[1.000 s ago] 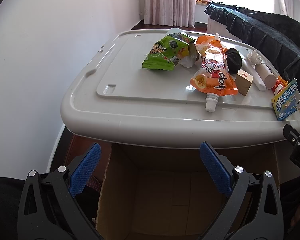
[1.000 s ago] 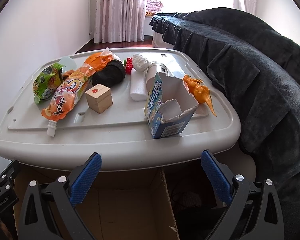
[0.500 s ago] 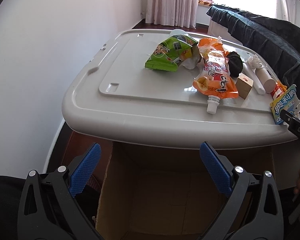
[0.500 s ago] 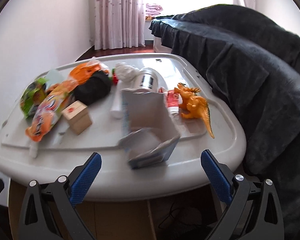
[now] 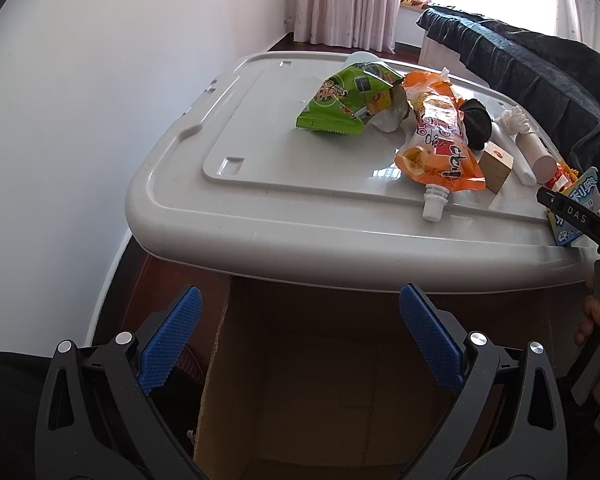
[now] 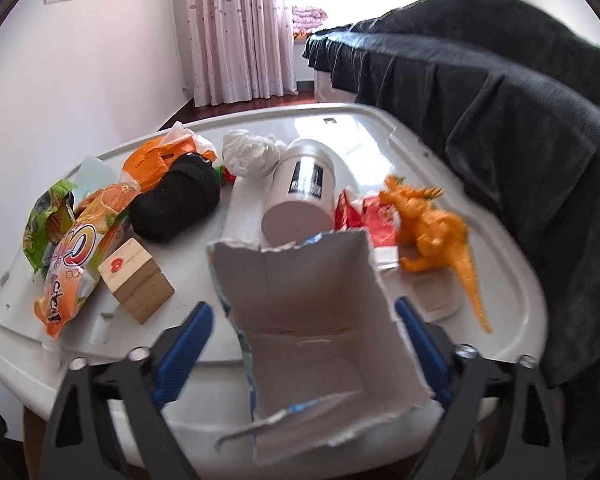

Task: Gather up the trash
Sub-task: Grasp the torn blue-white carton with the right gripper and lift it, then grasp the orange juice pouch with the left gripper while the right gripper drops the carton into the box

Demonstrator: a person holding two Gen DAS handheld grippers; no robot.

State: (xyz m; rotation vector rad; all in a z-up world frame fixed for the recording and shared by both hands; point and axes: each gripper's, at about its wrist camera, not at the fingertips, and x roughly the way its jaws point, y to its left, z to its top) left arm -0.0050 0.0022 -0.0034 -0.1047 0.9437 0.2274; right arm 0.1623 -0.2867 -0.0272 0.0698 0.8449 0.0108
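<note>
While the right gripper [image 6: 300,344] reaches over the near edge of the white counter [image 5: 260,236], a torn, empty carton [image 6: 320,328] with a blue printed outside stands between its blue fingers [image 6: 184,352], which are closing around it but do not yet clearly press on its walls. The carton sits at the near right corner of the counter, its ragged open top facing the camera. It looks very light and thin-walled, likely to crumple under a hard squeeze, so the two flat side walls, low down where the folds stiffen them, seem the best place to take hold. Behind it, toward the far edge, lie a white cylindrical tub [image 6: 300,196] on its side, crumpled white tissue [image 6: 248,152], a red wrapper [image 6: 364,216] and an orange toy dinosaur [image 6: 432,228]; toward the left edge are a wooden block [image 6: 136,280], an orange spouted drink pouch [image 5: 440,148], a black knitted bundle [image 6: 176,200] and a green snack bag [image 5: 352,100]. The left gripper [image 5: 300,340] hovers with its fingers wide apart and nothing between them, above an open cardboard box [image 5: 340,380] on the floor below the counter's near edge. A dark-covered bed [image 6: 500,100] crowds the right edge, so the clearest way out is probably back toward the near edge and down to the box.
</note>
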